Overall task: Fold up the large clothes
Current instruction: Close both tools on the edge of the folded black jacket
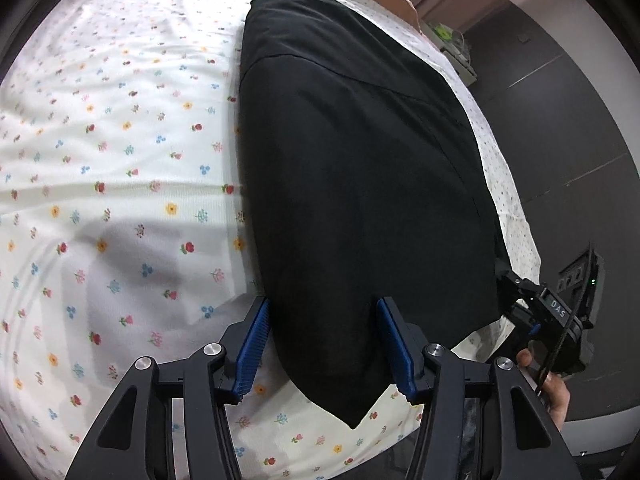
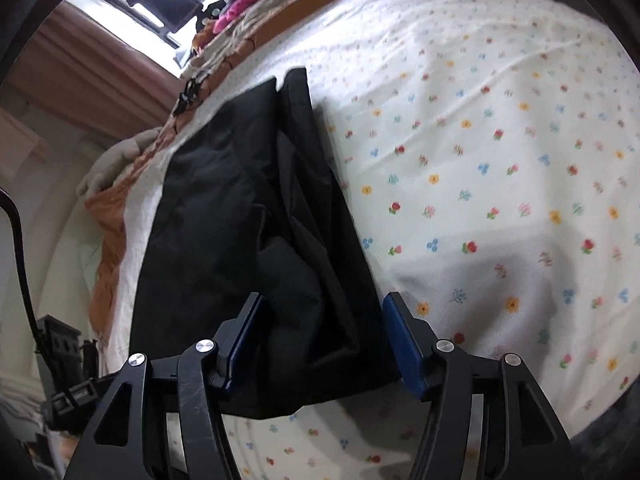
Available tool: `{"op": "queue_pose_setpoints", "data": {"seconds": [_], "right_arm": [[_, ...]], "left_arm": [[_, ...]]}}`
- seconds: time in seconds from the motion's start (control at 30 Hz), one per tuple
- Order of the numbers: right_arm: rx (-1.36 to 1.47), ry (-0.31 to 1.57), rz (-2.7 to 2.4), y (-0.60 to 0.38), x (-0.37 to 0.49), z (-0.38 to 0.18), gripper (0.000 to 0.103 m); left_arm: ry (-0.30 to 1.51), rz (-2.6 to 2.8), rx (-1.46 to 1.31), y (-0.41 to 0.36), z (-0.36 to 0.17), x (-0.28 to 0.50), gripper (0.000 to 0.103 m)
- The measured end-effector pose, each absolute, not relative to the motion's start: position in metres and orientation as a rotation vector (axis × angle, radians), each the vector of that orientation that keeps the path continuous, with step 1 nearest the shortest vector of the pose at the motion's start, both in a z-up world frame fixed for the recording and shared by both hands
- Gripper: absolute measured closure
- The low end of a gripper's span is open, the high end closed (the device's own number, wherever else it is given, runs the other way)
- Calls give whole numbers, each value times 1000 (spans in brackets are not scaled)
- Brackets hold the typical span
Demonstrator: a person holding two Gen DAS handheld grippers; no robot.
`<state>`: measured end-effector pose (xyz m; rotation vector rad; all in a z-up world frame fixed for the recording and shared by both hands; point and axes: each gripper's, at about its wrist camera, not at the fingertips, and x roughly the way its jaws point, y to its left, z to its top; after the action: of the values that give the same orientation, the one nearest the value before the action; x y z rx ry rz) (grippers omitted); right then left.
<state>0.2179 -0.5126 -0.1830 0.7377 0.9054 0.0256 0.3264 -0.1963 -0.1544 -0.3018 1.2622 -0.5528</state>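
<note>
Left gripper (image 1: 322,344) jaws apart astride near corner of folded black garment (image 1: 360,184), right gripper (image 2: 322,340) jaws apart around its other near edge, garment flat on floral bedsheet (image 1: 120,140)

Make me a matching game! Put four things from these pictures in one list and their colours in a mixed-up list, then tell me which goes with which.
Things:
1. folded garment
2. bed sheet
3. pads on the left tongs
4. blanket at the bed's far edge

Colours:
A. blue
B. orange
C. black
D. white with little flowers

Pairs: 1-C, 2-D, 3-A, 4-B
</note>
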Motion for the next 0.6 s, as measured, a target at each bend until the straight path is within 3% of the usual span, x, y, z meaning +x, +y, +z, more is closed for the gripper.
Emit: {"op": "queue_pose_setpoints", "data": {"seconds": [0.03,0.1,0.2,0.6], "right_arm": [[757,894,40,-513,216,-185,43],[790,881,104,-513,215,-185,68],[786,873,133,-509,212,-179,78],[748,933,235,-450,186,-170,81]], "left_arm": [[1256,-560,-300,-196,-154,326,58],[1245,-562,-279,-199,-150,325,67],[1227,-566,-248,-200,-141,322,74],[1202,-567,-264,-142,-117,303,77]]}}
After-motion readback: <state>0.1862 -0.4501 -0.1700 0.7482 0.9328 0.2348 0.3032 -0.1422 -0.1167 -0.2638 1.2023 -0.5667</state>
